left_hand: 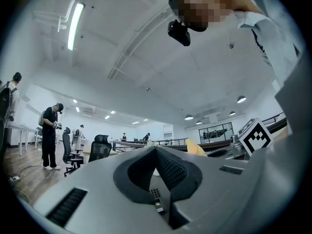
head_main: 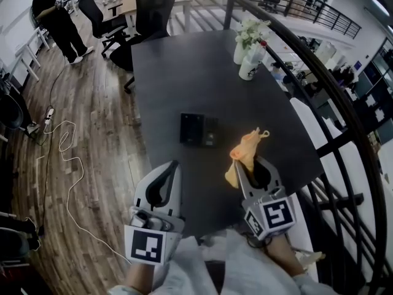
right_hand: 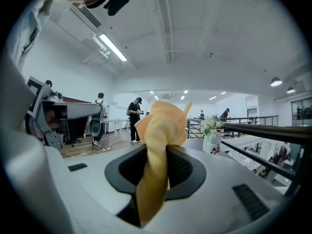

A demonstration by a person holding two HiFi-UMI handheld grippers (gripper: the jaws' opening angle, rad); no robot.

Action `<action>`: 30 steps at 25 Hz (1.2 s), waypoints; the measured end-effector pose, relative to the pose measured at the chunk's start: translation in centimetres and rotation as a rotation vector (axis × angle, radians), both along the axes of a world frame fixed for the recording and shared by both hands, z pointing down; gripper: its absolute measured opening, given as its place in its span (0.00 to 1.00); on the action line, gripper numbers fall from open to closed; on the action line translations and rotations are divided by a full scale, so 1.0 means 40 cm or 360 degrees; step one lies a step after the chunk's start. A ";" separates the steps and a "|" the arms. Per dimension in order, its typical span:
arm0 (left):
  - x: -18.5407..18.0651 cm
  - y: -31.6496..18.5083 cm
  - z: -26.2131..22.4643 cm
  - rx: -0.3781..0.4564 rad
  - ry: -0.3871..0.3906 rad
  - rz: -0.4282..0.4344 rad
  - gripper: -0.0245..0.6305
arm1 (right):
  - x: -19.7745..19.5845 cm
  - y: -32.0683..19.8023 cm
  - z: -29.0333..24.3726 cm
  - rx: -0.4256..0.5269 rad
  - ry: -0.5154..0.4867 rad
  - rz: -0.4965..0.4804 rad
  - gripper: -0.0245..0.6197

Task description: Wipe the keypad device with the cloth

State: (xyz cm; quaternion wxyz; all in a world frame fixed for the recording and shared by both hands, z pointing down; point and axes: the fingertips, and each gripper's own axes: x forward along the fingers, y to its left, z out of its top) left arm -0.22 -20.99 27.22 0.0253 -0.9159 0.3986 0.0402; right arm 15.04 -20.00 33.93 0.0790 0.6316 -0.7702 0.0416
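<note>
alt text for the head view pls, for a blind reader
The right gripper holds a yellow-orange cloth over a dark table, just short of a black keypad device lying flat on it. The left gripper, shut and empty, is beside it at the table's near edge; a vase of white flowers stands at the far side.

Centre of table [head_main: 178, 72]: keypad device [head_main: 198, 129]. Just right of it, nearer: cloth [head_main: 245, 149], pinched in right gripper [head_main: 239, 165]. Near-left: left gripper [head_main: 174, 165]. Far right on table: flower vase [head_main: 244, 39], bottle [head_main: 250, 64] before it. Behind table: office chair [head_main: 153, 8].
</note>
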 end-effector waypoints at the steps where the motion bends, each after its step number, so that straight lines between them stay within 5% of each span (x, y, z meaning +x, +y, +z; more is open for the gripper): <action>1: -0.002 0.001 0.000 -0.0001 0.0001 -0.0001 0.06 | 0.000 0.003 -0.002 0.0003 0.0001 0.0004 0.19; 30: 0.014 0.034 0.003 0.0006 -0.0004 0.0022 0.06 | 0.016 0.051 -0.002 0.0007 0.0030 0.0032 0.19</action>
